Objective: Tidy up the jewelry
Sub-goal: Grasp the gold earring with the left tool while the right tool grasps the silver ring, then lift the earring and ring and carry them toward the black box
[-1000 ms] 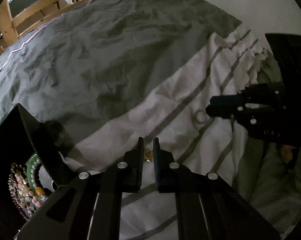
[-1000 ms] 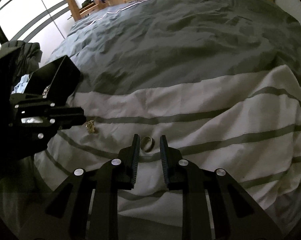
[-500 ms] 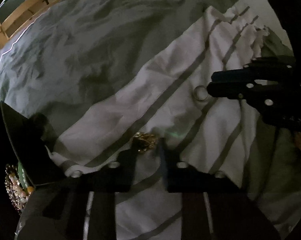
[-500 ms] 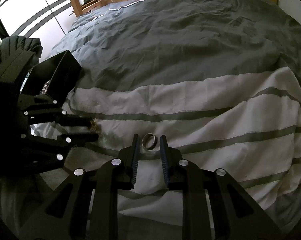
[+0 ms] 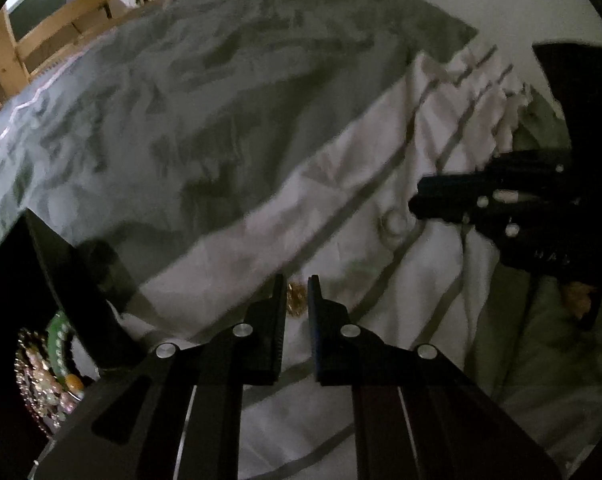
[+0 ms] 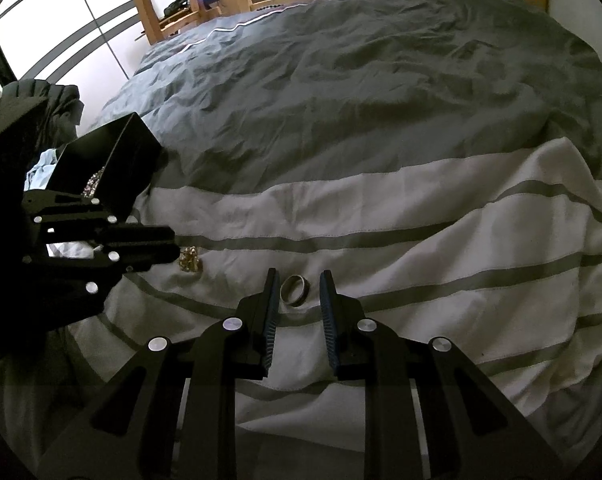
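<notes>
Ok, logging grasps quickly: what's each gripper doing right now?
Left gripper: shut, having just closed; gold piece at its tips, grip cannot be told.
Right gripper: open, silver ring lying between its fingers, not clamped.

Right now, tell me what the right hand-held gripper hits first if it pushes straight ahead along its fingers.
Most likely the silver ring, lying on the white striped duvet just past the right hand-held gripper, in line with the gap between its open jaws. Depth is unclear; the bedding may come first.

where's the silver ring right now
In the right wrist view the ring lies on the striped white bedding, between the right gripper's open fingers, right of the gold piece.
</notes>
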The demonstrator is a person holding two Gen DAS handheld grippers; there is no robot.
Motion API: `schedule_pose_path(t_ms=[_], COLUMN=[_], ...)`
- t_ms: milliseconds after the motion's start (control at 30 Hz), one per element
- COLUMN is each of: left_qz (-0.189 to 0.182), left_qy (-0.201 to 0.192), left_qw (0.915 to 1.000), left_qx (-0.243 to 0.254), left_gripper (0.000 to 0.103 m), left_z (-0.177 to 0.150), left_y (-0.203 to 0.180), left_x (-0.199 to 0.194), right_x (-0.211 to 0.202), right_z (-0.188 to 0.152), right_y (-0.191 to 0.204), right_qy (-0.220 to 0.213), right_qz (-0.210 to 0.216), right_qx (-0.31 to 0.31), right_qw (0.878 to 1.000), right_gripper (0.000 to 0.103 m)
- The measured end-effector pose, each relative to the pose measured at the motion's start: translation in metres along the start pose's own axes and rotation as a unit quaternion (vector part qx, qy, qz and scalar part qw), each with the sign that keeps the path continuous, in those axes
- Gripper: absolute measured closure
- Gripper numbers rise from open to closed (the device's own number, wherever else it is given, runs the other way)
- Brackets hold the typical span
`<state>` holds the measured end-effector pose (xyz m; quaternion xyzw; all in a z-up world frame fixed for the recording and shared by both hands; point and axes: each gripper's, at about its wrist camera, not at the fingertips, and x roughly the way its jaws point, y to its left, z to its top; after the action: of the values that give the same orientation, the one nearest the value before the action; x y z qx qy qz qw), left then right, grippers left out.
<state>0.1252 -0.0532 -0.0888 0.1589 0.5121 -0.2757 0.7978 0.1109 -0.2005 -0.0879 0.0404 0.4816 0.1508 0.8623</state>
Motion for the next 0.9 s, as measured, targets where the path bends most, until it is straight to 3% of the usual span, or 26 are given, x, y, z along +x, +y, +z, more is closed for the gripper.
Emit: schedule_pose_path(t_ms=[33,100,133,167,233,300,333,433,733,900], left_qz=[0.013,0.017,0.027,0.038,0.045,0.032,0.027,0.016,0.005,0.018], left_qy=[0.002,0.007,0.005,0.000,0.000,0.018,0.030,0.031,-0.012,-0.035], left_qw=[0.9999,0.9995,0.9991,0.9986,0.9982,0.9989,0.9988,0.9992,0.9998,0.9991], left_qx=[0.009,0.026,0.032,0.036,0.041,0.031,0.026,0.019,-0.013,-0.017], left_gripper=[0.093,0.073,0.038,0.025,0.027,0.051,0.072,0.084,0.084,0.084], left_z=[0.000,0.001,0.001,0.001,0.001,0.001,0.001,0.001,0.004,0.003], left_y=[-0.003,-0.009,-0.011,-0.012,-0.012,-0.007,-0.004,-0.001,0.012,0.013], left_x=[0.002,0.005,0.006,0.006,0.010,0.018,0.022,0.022,-0.001,-0.014], right_x=[0.000,0.000,0.000,0.001,0.001,0.000,0.000,-0.001,-0.007,-0.015], right_z=[0.000,0.001,0.001,0.001,0.000,-0.001,-0.001,-0.001,-0.002,0.000], right_y=[0.000,0.000,0.000,0.000,0.001,0.002,0.002,0.003,0.002,0.005], right_qy=[0.000,0.001,0.001,0.002,0.003,0.003,0.002,0.001,-0.011,-0.035], right_qz=[0.000,-0.001,-0.003,-0.004,-0.006,-0.007,-0.007,-0.008,-0.010,-0.015], right_qx=[-0.002,-0.005,-0.007,-0.008,-0.008,-0.009,-0.010,-0.008,-0.005,-0.013], right_qw=[1.000,1.000,1.000,1.000,1.000,1.000,1.000,1.000,1.000,0.999], right_gripper=[0.082,0.082,0.082,0.082,0.082,0.082,0.082,0.082,0.082,0.082])
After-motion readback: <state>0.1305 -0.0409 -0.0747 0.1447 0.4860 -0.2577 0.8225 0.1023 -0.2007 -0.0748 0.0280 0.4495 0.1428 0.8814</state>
